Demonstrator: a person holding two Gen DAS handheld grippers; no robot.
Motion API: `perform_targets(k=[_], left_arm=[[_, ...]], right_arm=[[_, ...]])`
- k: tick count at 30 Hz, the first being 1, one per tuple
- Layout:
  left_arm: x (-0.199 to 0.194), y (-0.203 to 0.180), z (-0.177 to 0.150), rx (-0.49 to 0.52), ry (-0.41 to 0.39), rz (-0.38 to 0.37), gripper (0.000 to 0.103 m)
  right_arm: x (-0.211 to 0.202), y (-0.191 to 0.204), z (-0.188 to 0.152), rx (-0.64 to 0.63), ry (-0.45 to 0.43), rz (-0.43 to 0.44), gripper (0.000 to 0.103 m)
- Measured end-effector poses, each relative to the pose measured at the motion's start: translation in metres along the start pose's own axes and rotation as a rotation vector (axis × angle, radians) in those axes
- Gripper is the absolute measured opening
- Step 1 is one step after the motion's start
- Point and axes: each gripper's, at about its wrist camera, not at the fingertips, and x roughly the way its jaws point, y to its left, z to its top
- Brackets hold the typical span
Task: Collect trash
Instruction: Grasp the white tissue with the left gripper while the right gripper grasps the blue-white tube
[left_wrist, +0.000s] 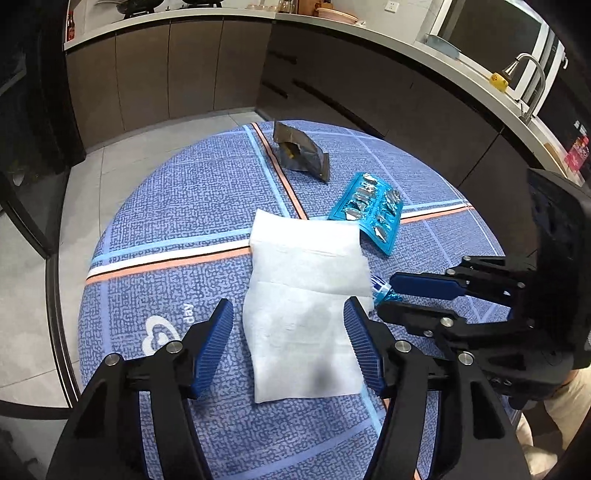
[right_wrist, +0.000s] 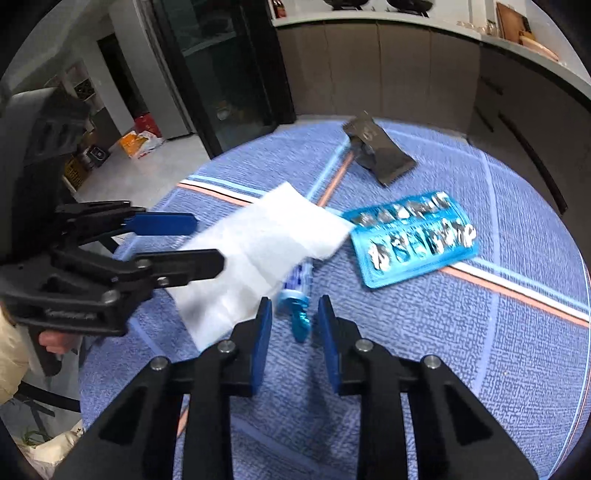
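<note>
A white paper napkin (left_wrist: 306, 291) lies flat on the round blue table (left_wrist: 166, 206). My left gripper (left_wrist: 288, 314) is open, its fingers on either side of the napkin's near half. A small blue wrapper (right_wrist: 297, 306) lies partly under the napkin's edge. My right gripper (right_wrist: 293, 310) is open around the wrapper's twisted end; it also shows in the left wrist view (left_wrist: 388, 295). An empty blue blister pack (left_wrist: 369, 210) and a dark foil pouch (left_wrist: 301, 151) lie farther back. The napkin (right_wrist: 258, 254), the blister pack (right_wrist: 413, 236), the pouch (right_wrist: 380, 151) and the left gripper (right_wrist: 207, 240) show in the right wrist view.
The table (right_wrist: 480, 350) stands in a kitchen, with dark cabinets (left_wrist: 184, 66) and a counter with a tap (left_wrist: 532, 85) behind it. A dark glass-door cabinet (right_wrist: 221, 74) stands beyond the table's far edge. Bags (right_wrist: 142, 142) lie on the floor.
</note>
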Motion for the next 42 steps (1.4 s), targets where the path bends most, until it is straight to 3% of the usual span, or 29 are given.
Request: perform_targets(k=[8, 10, 11, 16, 29, 30, 31, 32, 42], left_arm=[[0.010, 0.003, 0.003, 0.007, 0.030, 0.008, 0.055], [0.013, 0.003, 0.004, 0.005, 0.043, 0.003, 0.044], [0.014, 0.003, 0.004, 0.005, 0.051, -0.004, 0.040], [0.018, 0.004, 0.006, -0.010, 0.050, -0.001, 0.040], [0.030, -0.007, 0.016, -0.009, 0.052, 0.022, 0.038], [0.031, -0.009, 0.016, -0.009, 0.052, 0.025, 0.033], [0.032, -0.010, 0.016, -0.009, 0.058, 0.024, 0.014], [0.035, -0.012, 0.017, -0.009, 0.070, 0.022, 0.003], [0.005, -0.030, 0.023, -0.028, 0.005, 0.027, 0.002]], right_arm=[[0.016, 0.003, 0.005, -0.004, 0.018, -0.009, 0.027], [0.017, 0.002, 0.004, -0.007, 0.014, -0.012, 0.011], [0.016, 0.001, 0.003, -0.005, 0.013, -0.007, 0.011], [0.002, 0.005, -0.006, -0.037, 0.006, -0.036, 0.010], [-0.033, -0.005, -0.034, 0.038, -0.033, -0.070, 0.010], [-0.035, -0.005, -0.035, 0.040, -0.037, -0.071, 0.010], [-0.037, -0.005, -0.036, 0.042, -0.041, -0.070, 0.010], [-0.038, -0.004, -0.036, 0.042, -0.042, -0.071, 0.010], [-0.060, -0.001, -0.040, 0.054, -0.091, -0.065, 0.011]])
